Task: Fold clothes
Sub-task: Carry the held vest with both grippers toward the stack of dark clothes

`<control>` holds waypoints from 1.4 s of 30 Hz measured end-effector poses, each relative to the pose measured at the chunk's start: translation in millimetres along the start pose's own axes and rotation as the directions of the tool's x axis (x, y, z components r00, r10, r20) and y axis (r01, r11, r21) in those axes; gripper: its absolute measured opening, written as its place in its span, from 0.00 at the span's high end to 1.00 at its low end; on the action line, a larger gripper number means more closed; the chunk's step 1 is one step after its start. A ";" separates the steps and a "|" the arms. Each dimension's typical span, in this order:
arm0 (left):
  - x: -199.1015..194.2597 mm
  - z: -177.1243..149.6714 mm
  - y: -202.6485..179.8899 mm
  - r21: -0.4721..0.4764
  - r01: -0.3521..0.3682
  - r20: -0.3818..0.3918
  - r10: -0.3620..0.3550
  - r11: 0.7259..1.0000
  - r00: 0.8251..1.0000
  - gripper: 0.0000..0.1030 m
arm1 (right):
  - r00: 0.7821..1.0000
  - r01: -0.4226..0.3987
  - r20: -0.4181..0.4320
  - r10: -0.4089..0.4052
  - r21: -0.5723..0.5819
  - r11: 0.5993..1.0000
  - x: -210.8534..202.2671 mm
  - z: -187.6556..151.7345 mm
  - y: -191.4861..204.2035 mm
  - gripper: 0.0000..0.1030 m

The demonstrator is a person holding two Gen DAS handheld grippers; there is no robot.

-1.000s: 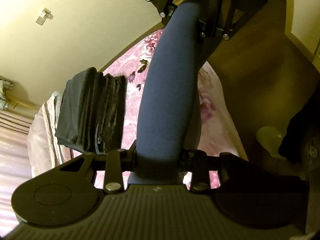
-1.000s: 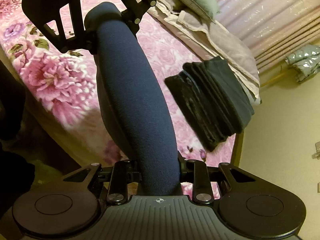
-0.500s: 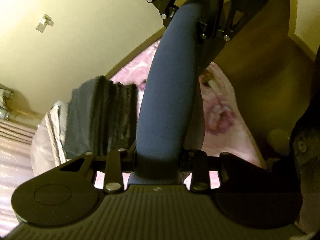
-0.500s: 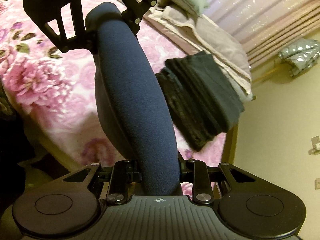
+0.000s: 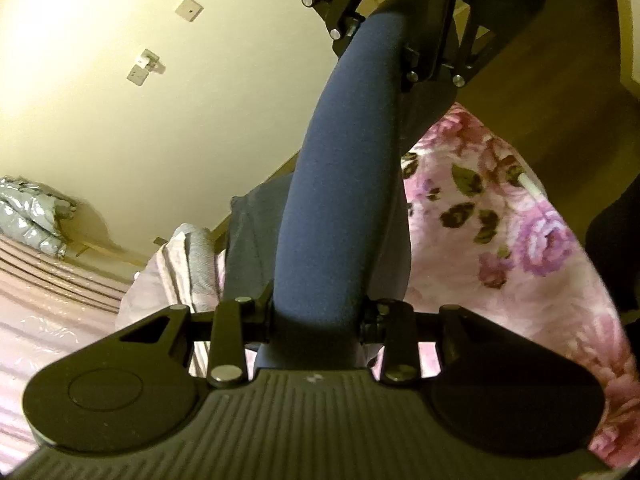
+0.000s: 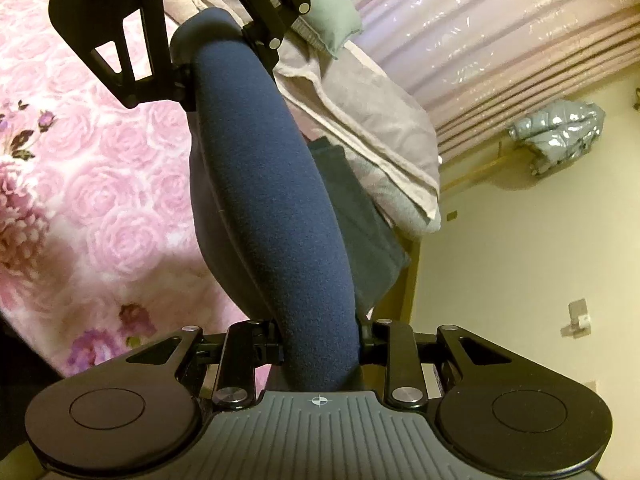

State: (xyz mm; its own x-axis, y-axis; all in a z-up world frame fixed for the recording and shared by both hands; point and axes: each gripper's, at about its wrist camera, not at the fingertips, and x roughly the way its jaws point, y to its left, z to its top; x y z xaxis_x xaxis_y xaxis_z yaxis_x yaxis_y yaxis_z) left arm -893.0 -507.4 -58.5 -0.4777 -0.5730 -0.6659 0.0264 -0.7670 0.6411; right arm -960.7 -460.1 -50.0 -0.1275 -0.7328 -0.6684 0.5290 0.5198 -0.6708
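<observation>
The left gripper (image 5: pixel 320 332) has its jaws drawn in tight against something clamped between them, the two linkage bars close on either side. Its own fingertips are hidden under what it grips. The right gripper (image 6: pixel 318 344) shows the same: jaws pulled together, bars nearly parallel, tips covered. Each gripper points at the other, so the right gripper's black frame sits at the far end ahead of the left fingers, and the left gripper's frame ahead of the right fingers.
</observation>
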 end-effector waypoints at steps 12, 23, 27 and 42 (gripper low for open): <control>21.2 -5.1 46.4 -0.068 -0.065 -0.027 0.063 0.996 0.998 0.69 | 0.997 -0.020 0.070 0.027 -0.089 0.996 33.7 17.6 -53.2 0.73; 65.9 18.1 104.8 -0.125 -0.113 -0.106 0.100 0.986 0.989 0.69 | 0.986 -0.052 0.150 0.075 -0.149 0.988 85.3 15.0 -128.5 0.73; 85.2 24.1 124.3 -0.133 -0.126 -0.119 0.110 0.983 0.987 0.70 | 0.983 -0.057 0.164 0.084 -0.161 0.985 105.7 10.0 -151.7 0.73; 177.6 7.6 182.4 -0.094 -0.314 -0.163 0.296 0.945 0.941 0.69 | 0.942 0.148 0.323 -0.090 -0.160 0.976 205.0 19.4 -215.7 0.73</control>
State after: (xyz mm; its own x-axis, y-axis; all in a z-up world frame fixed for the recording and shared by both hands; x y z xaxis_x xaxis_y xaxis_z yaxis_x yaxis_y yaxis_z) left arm -979.7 -746.8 -56.9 -0.2986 -0.8134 -0.4991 0.2573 -0.5723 0.7787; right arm -1084.6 -730.9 -36.2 0.1029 -0.8790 -0.4655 0.3631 0.4689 -0.8052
